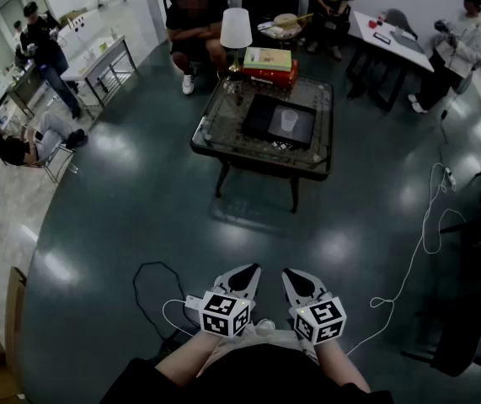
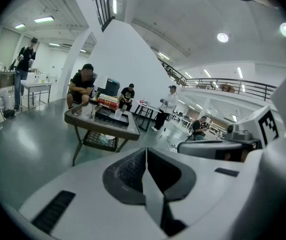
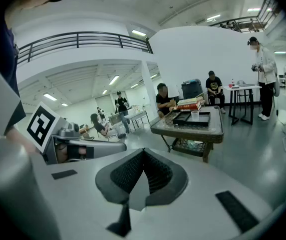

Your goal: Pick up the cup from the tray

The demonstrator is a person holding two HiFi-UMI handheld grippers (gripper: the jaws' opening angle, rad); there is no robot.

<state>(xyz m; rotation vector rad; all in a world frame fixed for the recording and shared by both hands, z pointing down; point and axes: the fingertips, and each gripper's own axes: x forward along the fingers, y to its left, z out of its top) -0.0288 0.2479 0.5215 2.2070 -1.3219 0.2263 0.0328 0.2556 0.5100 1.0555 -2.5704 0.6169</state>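
Note:
A clear plastic cup (image 1: 289, 122) stands upright on a black tray (image 1: 279, 120) on a glass-topped coffee table (image 1: 215, 133) far ahead of me. The cup (image 3: 195, 115) and tray (image 3: 193, 119) also show small in the right gripper view, and the tray (image 2: 111, 117) in the left gripper view. My left gripper (image 1: 248, 273) and right gripper (image 1: 292, 277) are held close to my body, side by side, well short of the table. Both are shut with nothing between the jaws.
A white lamp (image 1: 236, 29) and a stack of books (image 1: 268, 65) sit at the table's far side. People sit and stand around the room. A white table (image 1: 390, 40) is at the back right. Cables (image 1: 425, 234) lie on the dark floor between me and the coffee table.

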